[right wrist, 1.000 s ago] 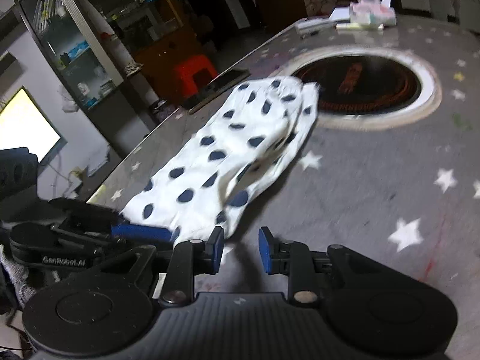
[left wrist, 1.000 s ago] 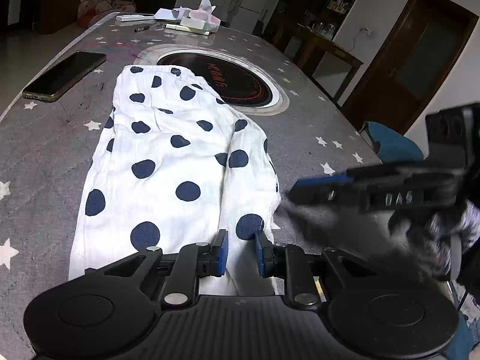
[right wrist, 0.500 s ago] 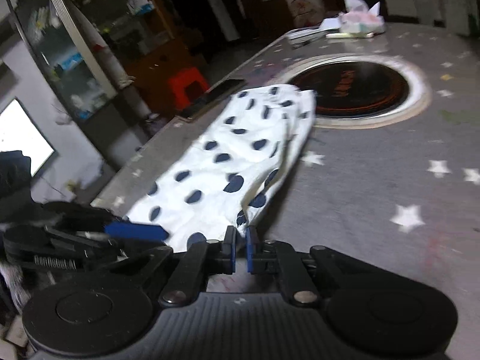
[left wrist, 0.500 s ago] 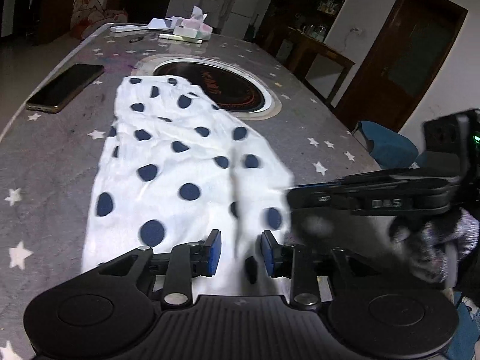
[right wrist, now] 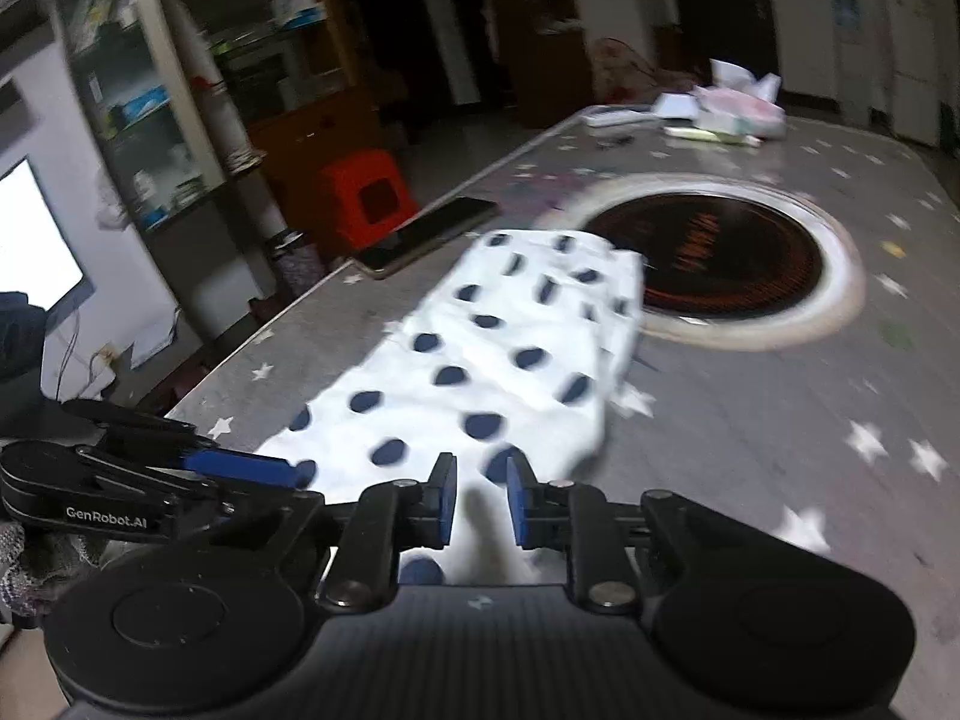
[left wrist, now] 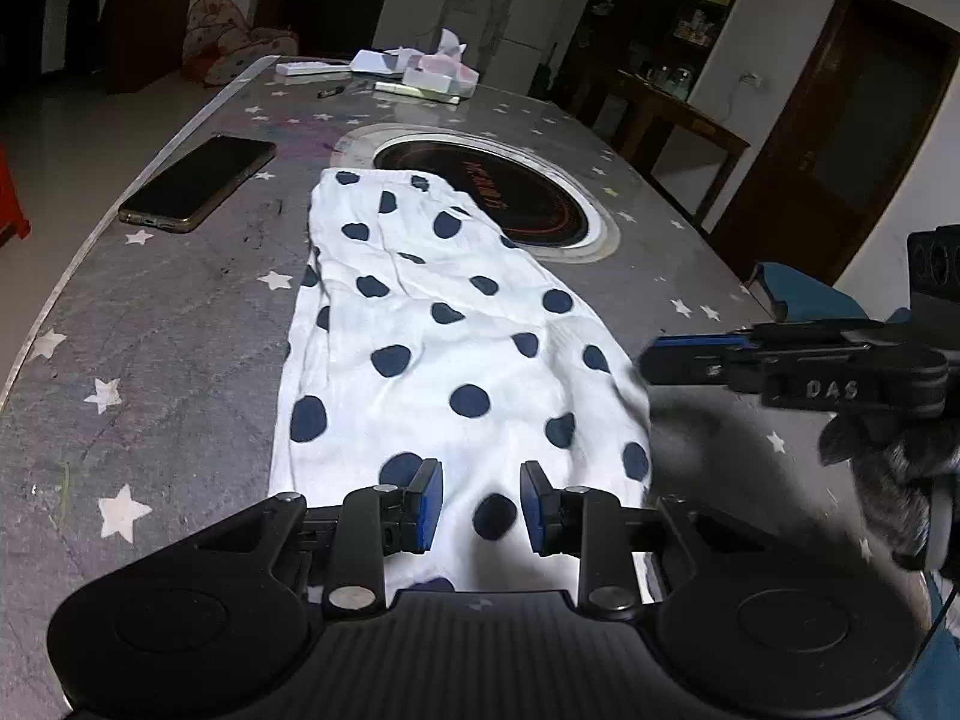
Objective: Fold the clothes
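Note:
A white garment with dark blue dots (left wrist: 444, 348) lies folded lengthwise on the grey star-patterned table (left wrist: 168, 324); it also shows in the right wrist view (right wrist: 492, 360). My left gripper (left wrist: 481, 504) is open over the garment's near end, jaws apart and empty. My right gripper (right wrist: 481, 501) is open over the near right edge of the cloth, with nothing between its pads. The right gripper also shows from the side in the left wrist view (left wrist: 660, 354), at the garment's right edge.
A dark phone (left wrist: 198, 183) lies left of the garment. A round inset cooktop (left wrist: 486, 198) sits at the garment's far end. Tissue box and papers (left wrist: 432, 75) lie at the far table end. A red stool (right wrist: 366, 198) stands beyond the left table edge.
Both grippers opened wider. The raised fold of cloth has been laid flat, so the garment now lies spread and smooth. The right gripper shut half a second ago and is open again.

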Demonstrator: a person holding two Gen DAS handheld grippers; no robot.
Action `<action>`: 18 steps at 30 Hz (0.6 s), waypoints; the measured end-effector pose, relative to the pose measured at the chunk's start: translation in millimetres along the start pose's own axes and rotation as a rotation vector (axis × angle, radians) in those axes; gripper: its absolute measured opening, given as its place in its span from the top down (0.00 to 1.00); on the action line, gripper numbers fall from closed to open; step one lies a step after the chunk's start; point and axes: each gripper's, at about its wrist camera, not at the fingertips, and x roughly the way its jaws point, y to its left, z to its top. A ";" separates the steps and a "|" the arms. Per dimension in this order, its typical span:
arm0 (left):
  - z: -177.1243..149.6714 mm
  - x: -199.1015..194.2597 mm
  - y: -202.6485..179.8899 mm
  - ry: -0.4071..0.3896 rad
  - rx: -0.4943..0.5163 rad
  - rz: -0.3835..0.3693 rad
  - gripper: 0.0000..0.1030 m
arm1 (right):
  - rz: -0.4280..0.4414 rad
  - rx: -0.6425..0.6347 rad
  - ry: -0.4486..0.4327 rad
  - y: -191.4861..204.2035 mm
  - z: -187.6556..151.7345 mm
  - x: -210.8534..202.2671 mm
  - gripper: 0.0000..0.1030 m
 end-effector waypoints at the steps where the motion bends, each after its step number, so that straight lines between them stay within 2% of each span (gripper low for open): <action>1: 0.4 1.7 3.2 0.004 -0.004 0.014 0.71 | -0.016 -0.016 0.005 2.9 0.8 6.3 0.78; 3: 0.9 5.3 12.4 0.008 -0.015 0.055 0.71 | -0.033 -0.031 0.026 4.7 -0.2 20.1 0.74; 4: 1.2 6.8 17.6 0.009 -0.021 0.071 0.74 | -0.036 -0.031 0.041 4.0 -1.7 27.4 0.74; 5: 1.5 8.2 22.9 0.009 -0.027 0.088 0.82 | -0.038 -0.030 0.057 2.8 -3.6 34.2 0.74; 8: 7.6 5.2 33.2 0.003 -0.054 0.107 0.82 | -0.036 -0.013 0.068 -4.6 -11.0 34.1 0.74; 11: 16.4 5.2 27.4 -0.018 -0.032 0.107 0.82 | -0.035 -0.012 0.065 -5.3 -12.4 29.0 0.72; 13: 23.0 8.7 20.8 -0.031 -0.023 0.080 0.81 | -0.033 -0.042 0.063 -0.5 -12.4 27.1 0.65; 15: 27.4 16.1 14.1 -0.032 0.006 0.082 0.81 | -0.048 -0.082 0.074 5.6 -15.0 29.9 0.64; 18: 29.2 32.4 17.3 0.004 0.022 0.143 0.82 | -0.095 -0.208 0.084 17.2 -21.9 28.0 0.64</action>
